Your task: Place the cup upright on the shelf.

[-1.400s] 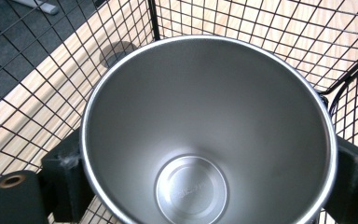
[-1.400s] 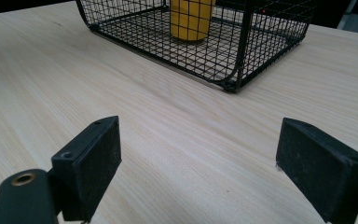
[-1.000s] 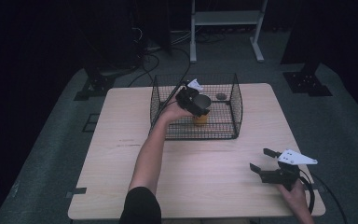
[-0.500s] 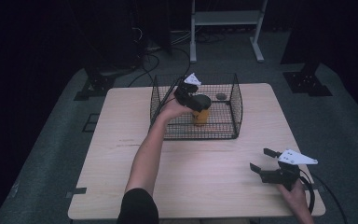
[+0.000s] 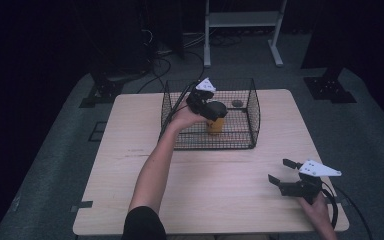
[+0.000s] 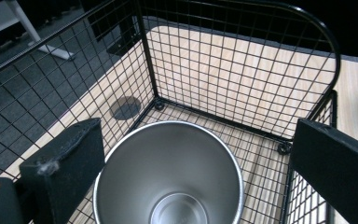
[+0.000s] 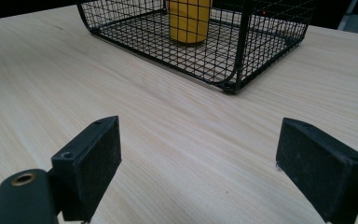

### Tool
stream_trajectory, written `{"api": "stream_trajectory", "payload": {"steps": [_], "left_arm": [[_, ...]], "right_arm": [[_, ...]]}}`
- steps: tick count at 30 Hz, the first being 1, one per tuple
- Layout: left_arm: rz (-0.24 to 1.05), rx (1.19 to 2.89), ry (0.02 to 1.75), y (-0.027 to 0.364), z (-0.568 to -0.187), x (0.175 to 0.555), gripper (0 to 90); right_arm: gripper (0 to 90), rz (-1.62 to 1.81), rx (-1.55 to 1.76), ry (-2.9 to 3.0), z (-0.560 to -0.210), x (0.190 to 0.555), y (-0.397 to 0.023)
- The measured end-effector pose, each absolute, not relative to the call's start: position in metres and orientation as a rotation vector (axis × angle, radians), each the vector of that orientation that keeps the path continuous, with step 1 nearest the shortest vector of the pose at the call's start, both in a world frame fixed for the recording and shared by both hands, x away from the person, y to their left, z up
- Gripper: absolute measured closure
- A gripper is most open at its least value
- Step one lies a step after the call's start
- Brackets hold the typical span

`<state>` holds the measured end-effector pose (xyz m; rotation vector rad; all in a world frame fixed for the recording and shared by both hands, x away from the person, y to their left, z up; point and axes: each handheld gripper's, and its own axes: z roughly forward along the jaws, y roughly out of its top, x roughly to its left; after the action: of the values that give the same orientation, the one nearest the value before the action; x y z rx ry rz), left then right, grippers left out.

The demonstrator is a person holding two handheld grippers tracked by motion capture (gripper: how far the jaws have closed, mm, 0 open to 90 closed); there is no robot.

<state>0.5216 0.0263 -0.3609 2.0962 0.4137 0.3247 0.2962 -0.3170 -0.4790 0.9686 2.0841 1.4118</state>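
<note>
A steel cup [image 6: 169, 175] stands upright in the wire basket [image 6: 242, 60], between wide-apart jaws

Room dark; light falls mostly on the table [image 5: 130, 165], pale wood grain, rectangular, rounded corners. Floor [image 5: 55, 165] grey carpet, running out to black on all sides. White metal frame [image 5: 242, 22] with a shelf stands beyond the far edge, two legs on the floor. Black cables [image 5: 162, 60] snake across the carpet behind the table's far left corner. Dark stand bases: one at far left [image 5: 97, 92], one at far right [image 5: 327, 87]. Walls lost in shadow.
</note>
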Motion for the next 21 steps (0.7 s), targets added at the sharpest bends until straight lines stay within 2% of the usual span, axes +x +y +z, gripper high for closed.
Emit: {"api": "stream_trajectory", "payload": {"steps": [21], "left_arm": [[0.302,2.034,0.386,0.041,-0.352,0.492,2.7]], "right_arm": [[13.0,1.382,0.972,2.082,-0.479,0.295,-0.315]]}}
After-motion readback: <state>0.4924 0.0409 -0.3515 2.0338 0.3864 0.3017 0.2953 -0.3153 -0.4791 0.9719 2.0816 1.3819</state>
